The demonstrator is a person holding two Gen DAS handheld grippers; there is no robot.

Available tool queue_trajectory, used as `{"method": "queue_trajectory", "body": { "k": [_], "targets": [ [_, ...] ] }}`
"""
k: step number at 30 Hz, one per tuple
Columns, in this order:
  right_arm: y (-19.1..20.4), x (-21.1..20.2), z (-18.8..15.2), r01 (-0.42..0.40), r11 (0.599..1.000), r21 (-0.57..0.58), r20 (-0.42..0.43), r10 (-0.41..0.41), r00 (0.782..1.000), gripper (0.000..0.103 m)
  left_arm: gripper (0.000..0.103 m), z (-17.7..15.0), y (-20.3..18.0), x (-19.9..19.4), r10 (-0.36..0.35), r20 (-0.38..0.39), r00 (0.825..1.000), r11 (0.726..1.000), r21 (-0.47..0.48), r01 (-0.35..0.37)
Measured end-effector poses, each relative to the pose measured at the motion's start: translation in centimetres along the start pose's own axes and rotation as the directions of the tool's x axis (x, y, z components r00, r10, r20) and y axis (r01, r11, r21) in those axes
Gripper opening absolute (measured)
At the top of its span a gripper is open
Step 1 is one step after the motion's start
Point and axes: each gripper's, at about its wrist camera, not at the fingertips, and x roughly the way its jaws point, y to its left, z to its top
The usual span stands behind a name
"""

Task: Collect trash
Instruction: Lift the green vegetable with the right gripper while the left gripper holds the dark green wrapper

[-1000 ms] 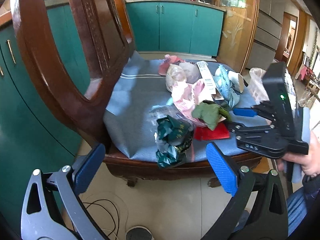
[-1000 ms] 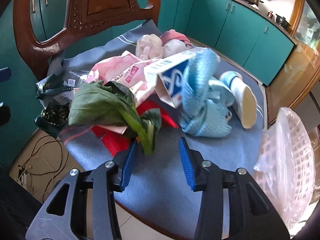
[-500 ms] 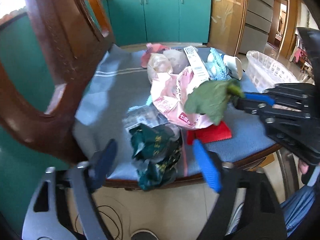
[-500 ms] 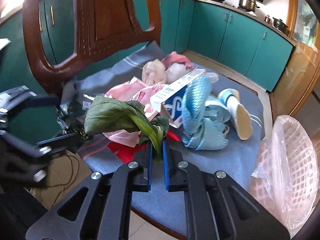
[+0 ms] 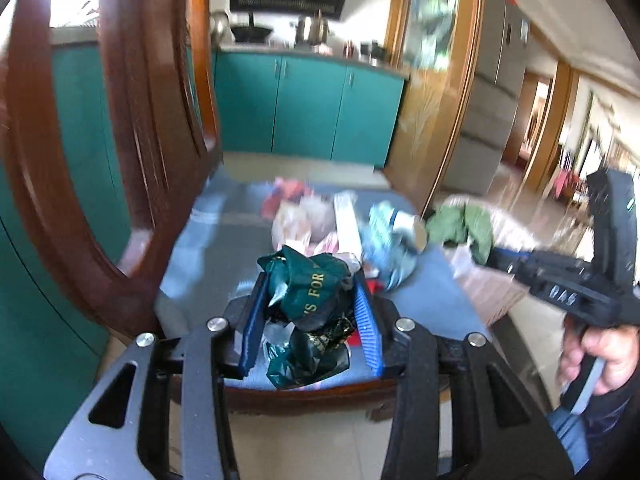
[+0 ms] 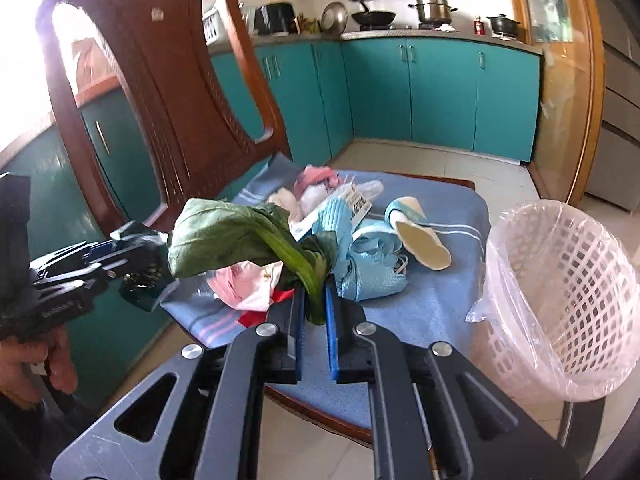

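Observation:
My right gripper [image 6: 313, 300] is shut on the stalk of a green vegetable leaf [image 6: 224, 240] and holds it above the chair seat, left of the white lined trash basket [image 6: 560, 292]. The leaf also shows in the left wrist view [image 5: 460, 226], over the basket. My left gripper [image 5: 310, 312] is shut on a crumpled dark green wrapper [image 5: 308, 292] at the seat's front edge. The left gripper also shows in the right wrist view [image 6: 116, 258]. A pink bag [image 6: 244, 284], blue cloth [image 6: 368, 264], paper cup [image 6: 420, 236] and carton lie on the seat.
The trash lies on a blue cushion [image 6: 440, 300] on a wooden chair with a tall carved back [image 6: 160, 80]. Teal kitchen cabinets [image 6: 440, 92] stand behind. The basket stands on the tiled floor right of the chair.
My left gripper moved in and shut on the green wrapper. My right gripper shut on the leaf, lifted it off the pile and carried it right, toward the basket.

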Motion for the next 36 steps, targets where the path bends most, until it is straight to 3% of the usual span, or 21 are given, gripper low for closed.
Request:
{"method": "queue_trajectory", "body": {
  "k": [5,14,22,36],
  "targets": [
    [0.2,-0.4,0.2,-0.012,0.999,0.046,0.030,0.011,0.999,0.010,0.041,1.1,-0.7,-0.7,-0.020,0.061,0.998,1.000,-0.003,0.020],
    [-0.5,-0.7,0.5,0.006,0.995,0.102,0.077,-0.014,0.997,0.010,0.040,3.9,-2.9,1.5,-0.015,0.044,0.999,1.000,0.021,0.014],
    [-1.2,-0.6,-0.4,0.058,0.992,0.110,0.066,-0.065,0.996,0.010,0.040,2.1,-0.8,3.4,-0.036,-0.006,0.999,0.997,-0.065,0.036],
    [-1.3,-1.3,-1.9,0.059,0.992,0.112,0.034,-0.064,0.997,0.010,0.040,1.1,-1.5,3.5,-0.003,-0.048,0.999,1.000,-0.016,0.002]
  ]
}}
